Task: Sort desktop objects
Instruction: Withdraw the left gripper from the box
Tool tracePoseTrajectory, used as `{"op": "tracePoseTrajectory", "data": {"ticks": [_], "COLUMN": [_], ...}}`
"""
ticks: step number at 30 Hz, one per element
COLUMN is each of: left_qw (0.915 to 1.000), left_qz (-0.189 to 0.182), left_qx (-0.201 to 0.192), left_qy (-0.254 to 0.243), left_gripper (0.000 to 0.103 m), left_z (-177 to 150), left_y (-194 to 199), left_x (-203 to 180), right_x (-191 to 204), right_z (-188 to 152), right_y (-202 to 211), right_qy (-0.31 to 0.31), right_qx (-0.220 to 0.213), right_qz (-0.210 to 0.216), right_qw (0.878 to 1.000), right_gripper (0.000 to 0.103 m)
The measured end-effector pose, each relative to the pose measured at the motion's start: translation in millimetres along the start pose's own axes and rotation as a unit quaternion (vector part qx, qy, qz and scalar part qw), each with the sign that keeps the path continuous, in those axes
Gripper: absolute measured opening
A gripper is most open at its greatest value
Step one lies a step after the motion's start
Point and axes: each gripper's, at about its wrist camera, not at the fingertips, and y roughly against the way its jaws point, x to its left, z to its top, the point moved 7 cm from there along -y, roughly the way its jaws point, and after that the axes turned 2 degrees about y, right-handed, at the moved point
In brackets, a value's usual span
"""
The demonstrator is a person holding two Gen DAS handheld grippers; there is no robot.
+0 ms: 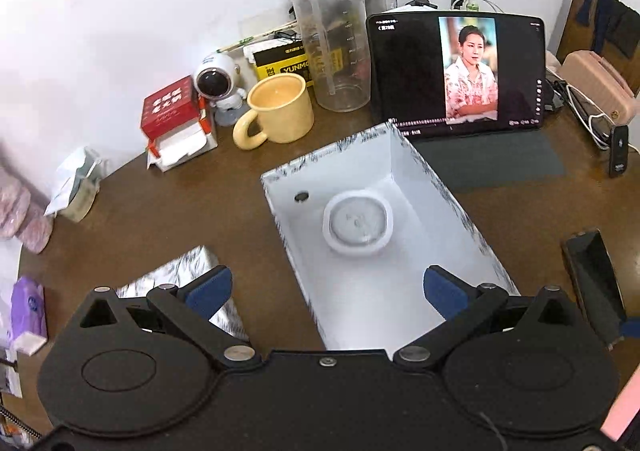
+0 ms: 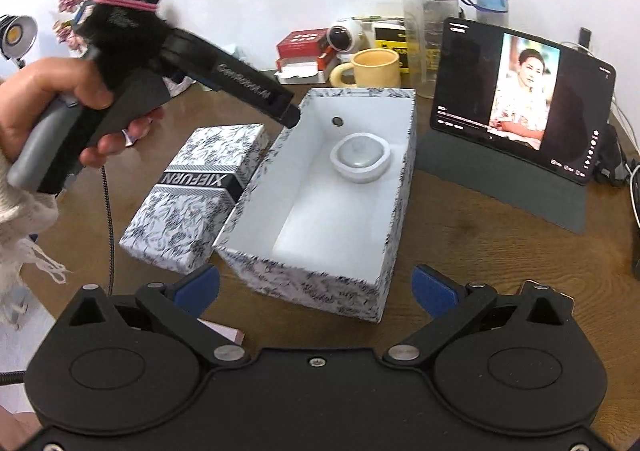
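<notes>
Over the open box (image 1: 400, 187), left claw (image 1: 326, 297) hangs with jaws spread wide, nothing between the blue pads (image 1: 208, 291). Right claw (image 2: 316, 291) likewise wide open and empty, sitting at the box's near short wall, 6 o'clock in the right wrist view. The person's hand (image 2: 48, 107) grips the left tool at 9–10 o'clock there, its tip reaching just over the box's far-left corner.

Task items: white round case (image 2: 361, 158) lies on the box floor toward the far end, 12 o'clock from the right claw; a small dark round thing (image 2: 338, 121) is just beyond it, by the far wall; can't tell what it is. Box lid (image 2: 200, 191) lies on the table (image 2: 480, 243) touching the box's left side, printed top up.

Step in hand, my read: one item is in, both claws free, so fetch the next loose object or go for the lid. Can't tell which.

To do it well:
- Lift left claw straight up before swinging off, so the pads don't clip the thin box walls.
- If closing: take lid by its long edges, both claws, keep level, lower squarely.
- Steer wide of mug (image 1: 280, 109), clear bottle (image 1: 332, 39), tablet (image 1: 456, 71) at 11–1 o'clock; bottle looks tall and easy to tip.
- Cable (image 2: 108, 219) trailing at 9 o'clock could snag the lid.
</notes>
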Motion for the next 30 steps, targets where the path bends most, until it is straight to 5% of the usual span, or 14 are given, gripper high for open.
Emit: {"op": "tracePoseTrajectory", "data": {"ticks": [14, 30], "left_qw": [0.9986, 0.9936], "left_qz": [0.017, 0.057], "left_qx": [0.009, 0.035], "left_qy": [0.050, 0.092], "left_gripper": [0.103, 0.103], "left_z": [-77, -174], "left_y": [50, 99], "left_x": [19, 69], "right_x": [40, 114], "right_z": [-19, -32], "right_y": [-3, -34], "right_qy": [0.075, 0.186], "right_qx": [0.027, 0.067], "right_qz": [0.047, 0.090], "right_qw": [0.996, 0.976], "right_gripper": [0.103, 0.103]}}
